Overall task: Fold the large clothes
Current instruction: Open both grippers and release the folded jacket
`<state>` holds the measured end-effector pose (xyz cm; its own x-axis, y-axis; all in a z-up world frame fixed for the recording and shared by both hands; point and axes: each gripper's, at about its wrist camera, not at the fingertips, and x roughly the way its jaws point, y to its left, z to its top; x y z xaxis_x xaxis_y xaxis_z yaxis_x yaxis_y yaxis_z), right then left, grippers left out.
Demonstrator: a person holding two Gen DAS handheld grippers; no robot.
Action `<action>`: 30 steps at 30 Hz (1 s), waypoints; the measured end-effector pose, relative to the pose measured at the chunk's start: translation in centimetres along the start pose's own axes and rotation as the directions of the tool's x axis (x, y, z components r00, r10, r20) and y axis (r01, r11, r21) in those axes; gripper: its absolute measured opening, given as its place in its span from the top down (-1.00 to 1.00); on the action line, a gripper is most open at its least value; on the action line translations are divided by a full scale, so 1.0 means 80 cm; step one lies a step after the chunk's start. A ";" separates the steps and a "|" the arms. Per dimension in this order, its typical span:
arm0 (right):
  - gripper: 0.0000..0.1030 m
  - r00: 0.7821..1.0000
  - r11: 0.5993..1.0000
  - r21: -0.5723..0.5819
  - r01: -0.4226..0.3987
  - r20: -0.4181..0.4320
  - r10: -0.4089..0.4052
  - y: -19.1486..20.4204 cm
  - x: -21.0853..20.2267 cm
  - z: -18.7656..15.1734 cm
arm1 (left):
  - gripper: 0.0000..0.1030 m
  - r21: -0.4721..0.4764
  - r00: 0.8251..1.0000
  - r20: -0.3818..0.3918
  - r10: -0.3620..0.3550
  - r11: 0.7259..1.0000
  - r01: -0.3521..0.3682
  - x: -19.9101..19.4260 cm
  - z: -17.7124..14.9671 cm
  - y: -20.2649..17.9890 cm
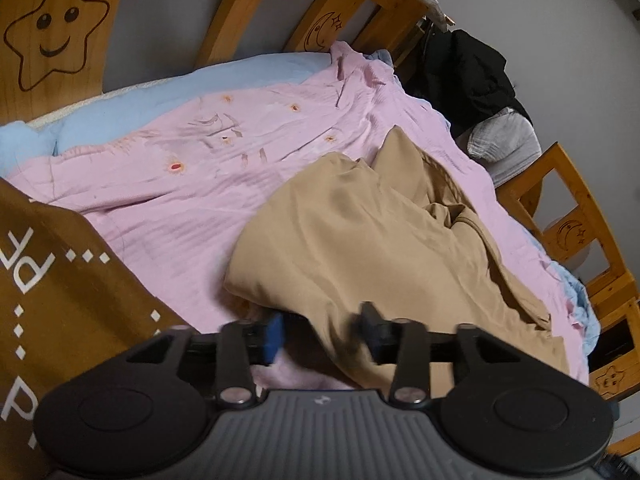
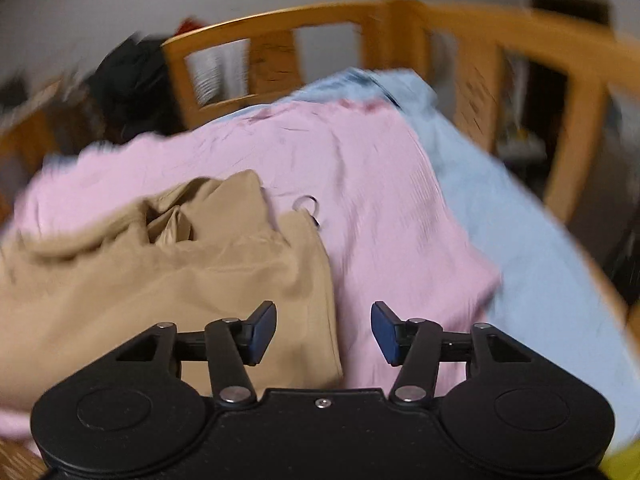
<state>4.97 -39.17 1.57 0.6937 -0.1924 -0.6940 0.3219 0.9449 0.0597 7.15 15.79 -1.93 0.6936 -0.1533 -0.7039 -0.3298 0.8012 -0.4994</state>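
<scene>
Both grippers (image 1: 322,334) (image 2: 323,330) agape (garment (image 1: 360,232) unheld)

Left gripper (image 1: 322,336): black linkage body, blue pads, fingers level, jaws apart; both fingers (image 1: 370,334) motion-blurred, a fold of tan cloth lying between and over them, no firm clamp visible

Right gripper (image 2: 323,332): same build, fingers (image 2: 262,332) sharp, level, spread wide, nothing between them
</scene>
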 end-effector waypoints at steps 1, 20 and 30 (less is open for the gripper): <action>-0.17 1.000 0.998 -0.059 -0.001 0.022 0.002 0.013 0.002 0.007 | -0.16 0.003 1.000 0.001 0.004 1.000 -0.004 0.001 0.000 0.000; -0.58 0.935 0.754 -0.631 -0.184 0.124 0.332 0.315 0.086 -0.052 | -0.71 -0.050 0.999 0.042 -0.021 0.998 0.023 0.020 -0.006 -0.002; -0.58 0.915 0.757 -0.610 -0.233 0.126 0.383 0.297 0.088 -0.064 | 0.25 -0.118 0.993 0.100 0.065 0.992 -0.053 0.020 0.003 0.002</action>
<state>14.20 -16.72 -5.62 0.8394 0.1529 -0.5215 -0.3111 0.9220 -0.2305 8.34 15.81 -3.00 0.7312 -0.0428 -0.6808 -0.4393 0.7340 -0.5180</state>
